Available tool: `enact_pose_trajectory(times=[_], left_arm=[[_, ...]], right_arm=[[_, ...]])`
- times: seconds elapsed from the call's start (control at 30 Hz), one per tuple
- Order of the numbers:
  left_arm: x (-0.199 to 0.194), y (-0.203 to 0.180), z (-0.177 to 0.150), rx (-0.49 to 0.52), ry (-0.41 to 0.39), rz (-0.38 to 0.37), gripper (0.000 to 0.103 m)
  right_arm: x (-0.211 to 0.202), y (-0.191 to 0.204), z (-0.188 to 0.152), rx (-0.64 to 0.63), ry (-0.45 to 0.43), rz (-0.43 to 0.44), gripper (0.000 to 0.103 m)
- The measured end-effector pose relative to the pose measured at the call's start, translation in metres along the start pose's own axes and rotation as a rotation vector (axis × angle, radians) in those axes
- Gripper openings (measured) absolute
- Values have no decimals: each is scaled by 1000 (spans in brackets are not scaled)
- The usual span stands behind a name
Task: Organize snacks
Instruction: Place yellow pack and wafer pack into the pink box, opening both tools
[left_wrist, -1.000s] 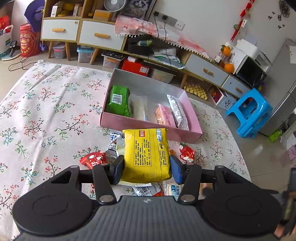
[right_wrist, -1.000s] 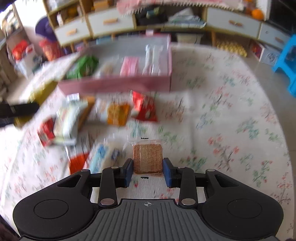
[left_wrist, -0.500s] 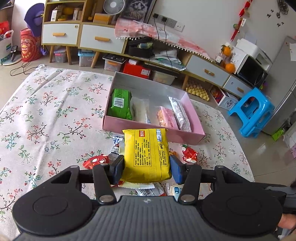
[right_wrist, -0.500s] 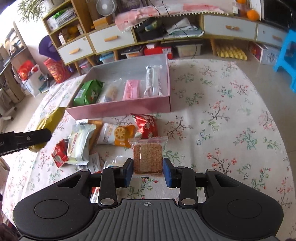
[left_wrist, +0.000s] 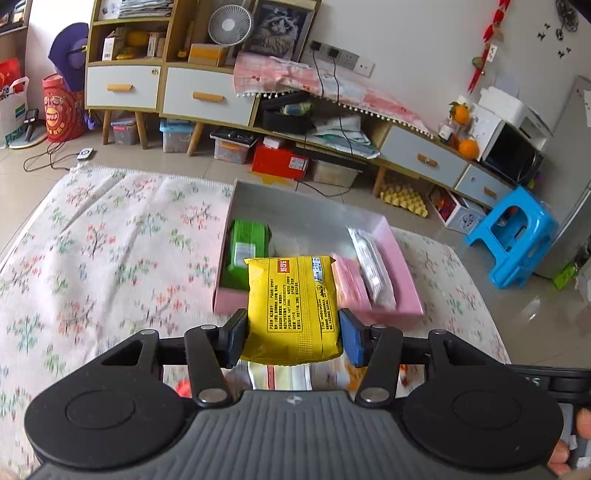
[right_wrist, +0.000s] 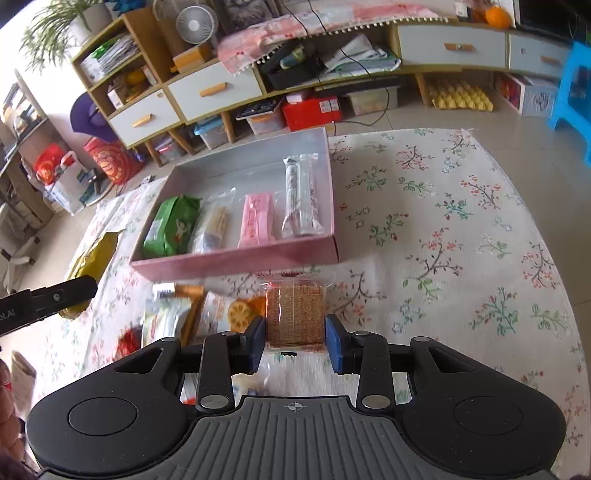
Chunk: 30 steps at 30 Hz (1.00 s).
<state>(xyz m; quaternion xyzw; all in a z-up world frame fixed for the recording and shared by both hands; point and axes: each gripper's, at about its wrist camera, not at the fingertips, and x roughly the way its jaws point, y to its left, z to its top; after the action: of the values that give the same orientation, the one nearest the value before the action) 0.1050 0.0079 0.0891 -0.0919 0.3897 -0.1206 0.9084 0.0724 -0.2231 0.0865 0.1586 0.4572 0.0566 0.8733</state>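
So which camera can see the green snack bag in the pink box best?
The right wrist view: the green snack bag lies whole and in plain sight at the left end of the pink box. In the left wrist view the green bag is blurred and partly hidden behind the yellow packet that the left gripper holds.

Yellow packet (left_wrist: 293, 306), pink box (right_wrist: 236, 260), green pack (right_wrist: 171, 225), white floral cloth (right_wrist: 443, 229).
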Motion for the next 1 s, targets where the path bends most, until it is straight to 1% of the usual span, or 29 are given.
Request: enact_pose_trajectory(times=[0.1,0.23,0.43,0.57,0.67,0.73,0.8,0.87,0.93,1.0], left_arm=[[14,3,10,-14,-2,4,48],[31,10,25,-69,1,-36,48],[55,7,44,-38,-46,-28,48],[77,-2,56,-13,-41,-22,48],[93,-9,65,58,-52,34,49],[104,-8,69,85,-56,74,49],[114,0,71,44,-35,87,49],[120,6,71,1,-17,76,49],[123,4,71,19,-18,98,49],[125,2,70,51,-27,141,49]], right_arm=[[7,-3,17,42,19,58,33],[17,2,35,64,25,81,33],[39,15,73,44,-5,67,33],[63,13,94,89,-14,97,33],[79,12,107,126,-25,108,33],[90,11,114,150,-21,117,33],[99,14,118,152,-15,117,33],[106,20,120,132,-16,107,33],[111,27,122,115,-16,113,33],[114,34,124,107,-29,121,33]])
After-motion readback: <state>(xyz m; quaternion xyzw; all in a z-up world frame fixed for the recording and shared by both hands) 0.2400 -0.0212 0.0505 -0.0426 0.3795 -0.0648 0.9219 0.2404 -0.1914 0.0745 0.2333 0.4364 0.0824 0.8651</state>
